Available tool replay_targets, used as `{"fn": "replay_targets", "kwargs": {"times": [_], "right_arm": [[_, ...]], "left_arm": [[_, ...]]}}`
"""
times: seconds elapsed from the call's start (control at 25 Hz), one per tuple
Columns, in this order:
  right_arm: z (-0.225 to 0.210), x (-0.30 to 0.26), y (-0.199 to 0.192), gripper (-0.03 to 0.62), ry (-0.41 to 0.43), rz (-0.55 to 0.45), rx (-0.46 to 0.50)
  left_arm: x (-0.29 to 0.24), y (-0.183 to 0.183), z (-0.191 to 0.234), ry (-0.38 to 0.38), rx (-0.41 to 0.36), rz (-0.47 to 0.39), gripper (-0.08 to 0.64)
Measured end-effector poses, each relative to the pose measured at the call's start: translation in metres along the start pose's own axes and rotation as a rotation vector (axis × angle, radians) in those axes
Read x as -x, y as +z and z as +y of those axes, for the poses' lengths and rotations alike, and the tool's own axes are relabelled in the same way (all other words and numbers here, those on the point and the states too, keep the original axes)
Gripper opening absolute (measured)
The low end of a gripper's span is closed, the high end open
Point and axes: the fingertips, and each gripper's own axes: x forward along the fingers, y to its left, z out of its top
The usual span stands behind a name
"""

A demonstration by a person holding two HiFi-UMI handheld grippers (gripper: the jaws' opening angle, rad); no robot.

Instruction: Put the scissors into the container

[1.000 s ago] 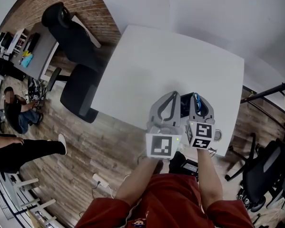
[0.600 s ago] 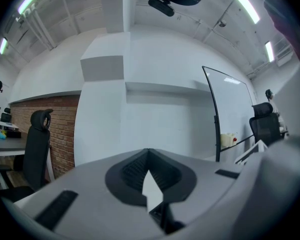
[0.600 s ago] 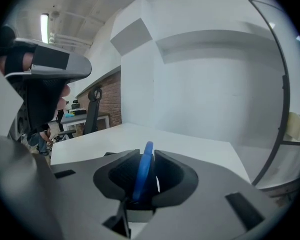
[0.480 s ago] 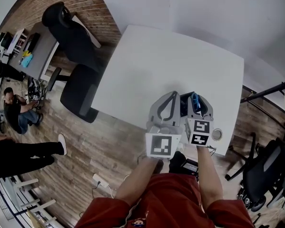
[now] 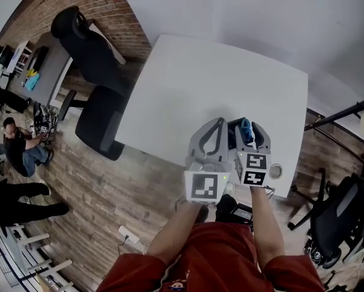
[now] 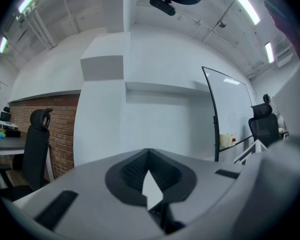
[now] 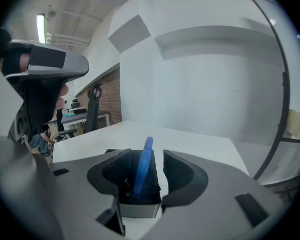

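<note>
Scissors (image 7: 142, 169) are standing upright in the container (image 7: 137, 204), which is sitting on the white table (image 5: 218, 84) near its front edge. Only one blue handle loop is showing above the rim; the blades are sinking into the dark interior and cannot be made out.

Right gripper (image 5: 250, 132) is hanging directly over the container with its jaws opening. The handle is standing between them, with a gap showing on each side and neither pad pressing on it.

Left gripper (image 6: 148, 153) is sitting just beside the right one, jaws together, tips meeting.

In the head view both grippers are covering most of the container, leaving only a dark corner and a blue spot visible. A small round object (image 5: 275, 171) is lying at the table edge near the right gripper; too small to identify. A black office chair (image 5: 99, 117) is standing off the table's left side.
</note>
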Motion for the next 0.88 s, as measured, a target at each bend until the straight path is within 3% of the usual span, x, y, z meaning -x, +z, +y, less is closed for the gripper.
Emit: {"fn": "replay_targets", "kwargs": {"times": [0.44, 0.88], "right_arm": [[0.002, 0.014, 0.012, 0.227, -0.001, -0.031, -0.009], [0.006, 0.045, 0.043, 0.233, -0.028, -0.127, -0.007]], "left_arm": [[0.007, 0.004, -0.002, -0.016, 0.005, -0.007, 0.011], [0.024, 0.02, -0.002, -0.029, -0.009, -0.037, 0.011]]}}
